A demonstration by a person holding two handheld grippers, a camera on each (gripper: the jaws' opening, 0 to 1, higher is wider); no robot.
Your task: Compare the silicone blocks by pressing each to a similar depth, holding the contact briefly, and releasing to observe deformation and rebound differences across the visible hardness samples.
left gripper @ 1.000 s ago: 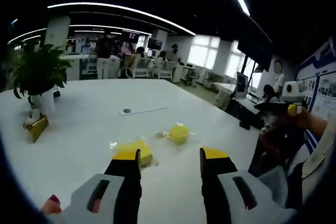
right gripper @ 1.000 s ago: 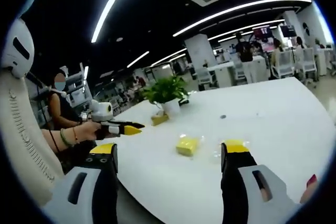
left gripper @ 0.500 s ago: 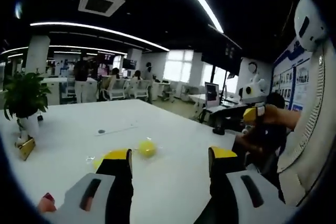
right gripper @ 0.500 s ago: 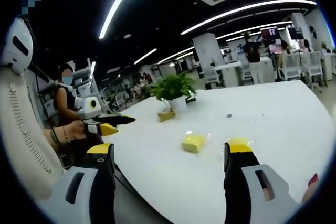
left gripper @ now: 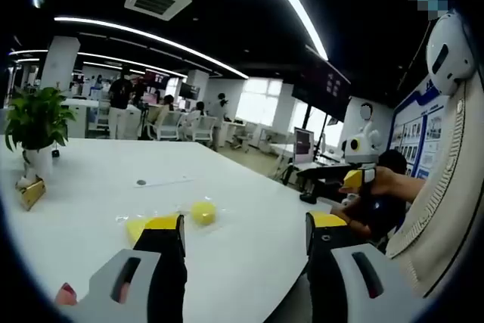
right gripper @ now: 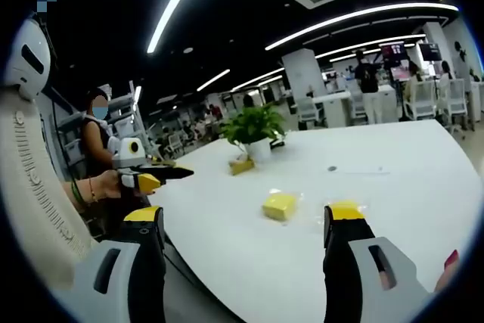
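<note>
Since the earlier frames both grippers have drawn back from the samples: in the left gripper view the two yellow pieces sit smaller and farther off, and the camera has swung toward the worktop edge. Both grippers are held above and short of the white worktop (right gripper: 393, 187), touching nothing.

The left gripper (left gripper: 243, 234) has its fingers wide apart and empty. The right gripper (right gripper: 246, 225) is likewise spread, with nothing between its fingers. Judged from the task, this open stance suits pressing down with a fingertip rather than gripping.

Task items:
- Square yellow silicone block (right gripper: 279, 205), lying flat on the worktop in a clear wrapper, well ahead of the right gripper and between its fingers in that view.
- Round yellow silicone block (left gripper: 203, 212), just beside the square one; in the left gripper view the square block is partly hidden behind the left finger.

The two samples lie close together near the worktop edge, probably so that each can be reached in turn with little travel and pressed to a like depth.

A potted plant (right gripper: 255, 131) stands farther back, well apart from the samples. No press is under way; the comparison appears not yet begun or between contacts
</note>
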